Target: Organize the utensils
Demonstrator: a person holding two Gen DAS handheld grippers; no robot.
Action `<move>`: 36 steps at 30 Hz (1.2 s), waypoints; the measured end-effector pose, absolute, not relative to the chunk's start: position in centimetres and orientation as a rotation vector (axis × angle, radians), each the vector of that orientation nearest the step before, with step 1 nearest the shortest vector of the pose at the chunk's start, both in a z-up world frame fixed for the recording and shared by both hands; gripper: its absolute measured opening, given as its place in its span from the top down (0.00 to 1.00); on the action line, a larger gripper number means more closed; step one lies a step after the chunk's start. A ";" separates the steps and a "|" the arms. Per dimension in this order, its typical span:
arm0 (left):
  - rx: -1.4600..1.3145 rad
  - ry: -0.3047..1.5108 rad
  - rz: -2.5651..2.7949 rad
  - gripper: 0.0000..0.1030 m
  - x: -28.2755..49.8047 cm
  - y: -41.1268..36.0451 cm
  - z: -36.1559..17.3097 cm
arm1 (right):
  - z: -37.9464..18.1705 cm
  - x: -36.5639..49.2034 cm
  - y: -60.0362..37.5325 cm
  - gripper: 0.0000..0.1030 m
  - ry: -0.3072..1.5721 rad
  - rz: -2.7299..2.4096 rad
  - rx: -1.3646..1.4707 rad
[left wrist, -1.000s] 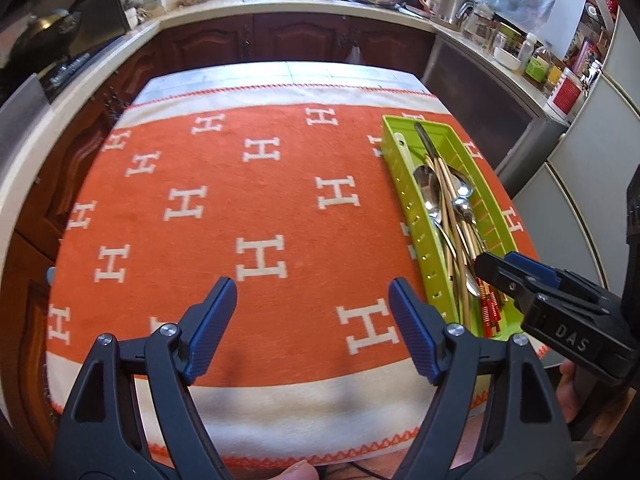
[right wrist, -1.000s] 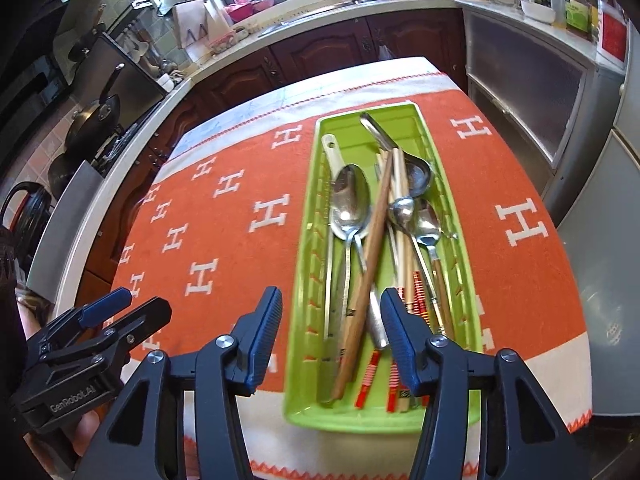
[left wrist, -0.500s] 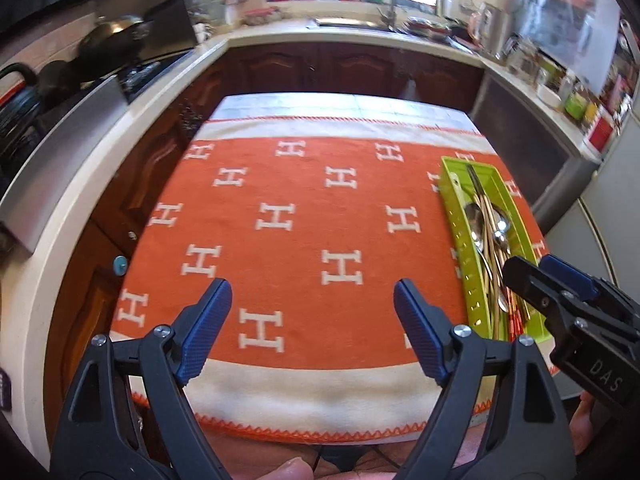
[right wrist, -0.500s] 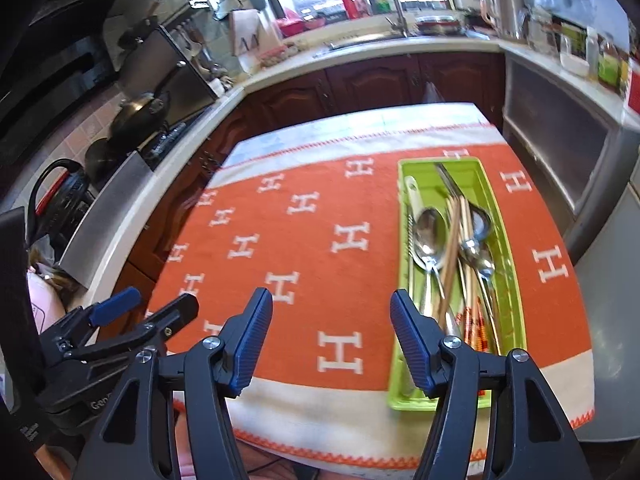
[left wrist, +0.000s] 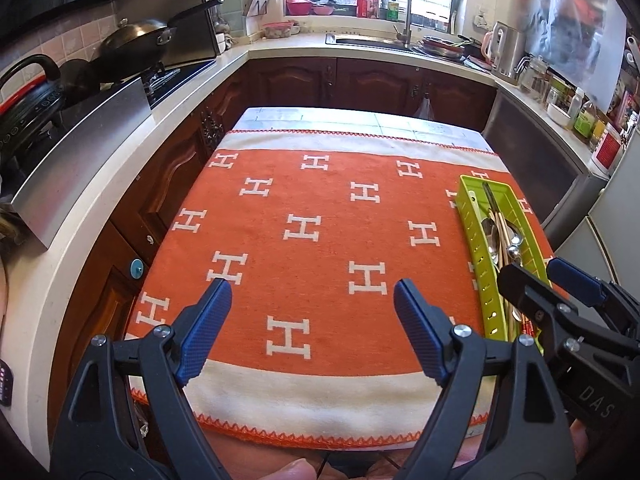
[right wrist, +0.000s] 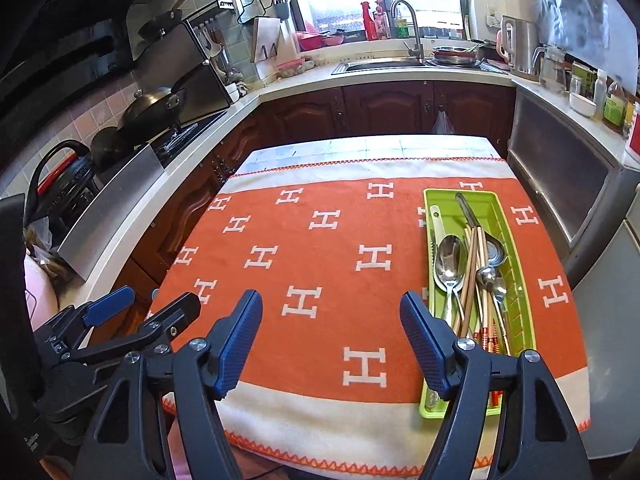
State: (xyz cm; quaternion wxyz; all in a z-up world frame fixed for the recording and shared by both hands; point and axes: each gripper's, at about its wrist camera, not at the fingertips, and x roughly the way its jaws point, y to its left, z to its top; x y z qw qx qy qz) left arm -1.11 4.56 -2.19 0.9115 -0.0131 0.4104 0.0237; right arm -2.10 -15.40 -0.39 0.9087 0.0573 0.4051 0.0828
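The utensils all lie in a long green tray (right wrist: pixel 440 407) at the right side of the desk, on the orange blanket (right wrist: pixel 328 264) patterned with white H shapes: a large steel spoon (right wrist: pixel 449 261), smaller spoons (right wrist: pixel 486 276), a ladle-like piece toward the far end, and wooden chopsticks (right wrist: pixel 469 276) crossing the pile lengthwise. Judged by their look, these are light and stiff; the polished steel will likely be slippery, so a handle's mid-length is the better place to pinch, while the chopsticks offer more grip but may roll. The pieces overlap, so lifting one could drag its neighbours, and the tray's raised wall hinders a low sideways approach. The right gripper (right wrist: pixel 331 312) hangs above the blanket's near edge, fingers wide apart and empty, just left of the tray. The left gripper (left wrist: pixel 312 304) hovers over bare blanket, equally spread and holding nothing. The kitchen counters, wok and sink stand well apart.
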 end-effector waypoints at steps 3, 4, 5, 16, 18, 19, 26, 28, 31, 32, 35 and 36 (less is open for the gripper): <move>-0.030 0.848 0.052 0.21 -1.0 4.7 -2.4 | -0.7 -1.9 -15.3 0.30 0.849 0.173 0.121; -0.031 0.851 0.052 0.21 -1.0 4.7 -2.5 | -0.9 -1.8 -15.3 0.30 0.853 0.173 0.122; -0.033 0.853 0.051 0.21 -0.9 4.8 -2.6 | -1.0 -1.8 -15.2 0.30 0.858 0.173 0.124; -0.032 0.846 0.053 0.21 -1.1 4.6 -2.8 | -1.9 -1.4 -15.8 0.30 0.871 0.168 0.141; -0.031 0.847 0.053 0.21 -1.2 4.6 -2.8 | -1.9 -1.4 -15.8 0.30 0.871 0.168 0.141; -0.031 0.847 0.053 0.21 -1.2 4.6 -2.9 | -2.0 -1.4 -15.9 0.30 0.872 0.168 0.142; -0.033 0.847 0.053 0.21 -1.2 4.6 -2.8 | -2.0 -1.4 -16.0 0.30 0.872 0.169 0.144; -0.033 0.847 0.053 0.21 -1.2 4.6 -2.8 | -2.0 -1.4 -16.0 0.30 0.873 0.169 0.145; -0.033 0.848 0.052 0.21 -1.3 4.5 -2.9 | -2.0 -1.4 -16.0 0.30 0.873 0.168 0.145; -0.033 0.848 0.052 0.21 -1.4 4.5 -2.9 | -2.1 -1.4 -16.1 0.30 0.875 0.168 0.145; -0.033 0.849 0.052 0.21 -1.4 4.5 -2.9 | -2.1 -1.6 -16.1 0.30 0.876 0.166 0.147; -0.033 0.849 0.052 0.21 -1.4 4.5 -2.9 | -2.2 -1.7 -16.0 0.30 0.876 0.164 0.147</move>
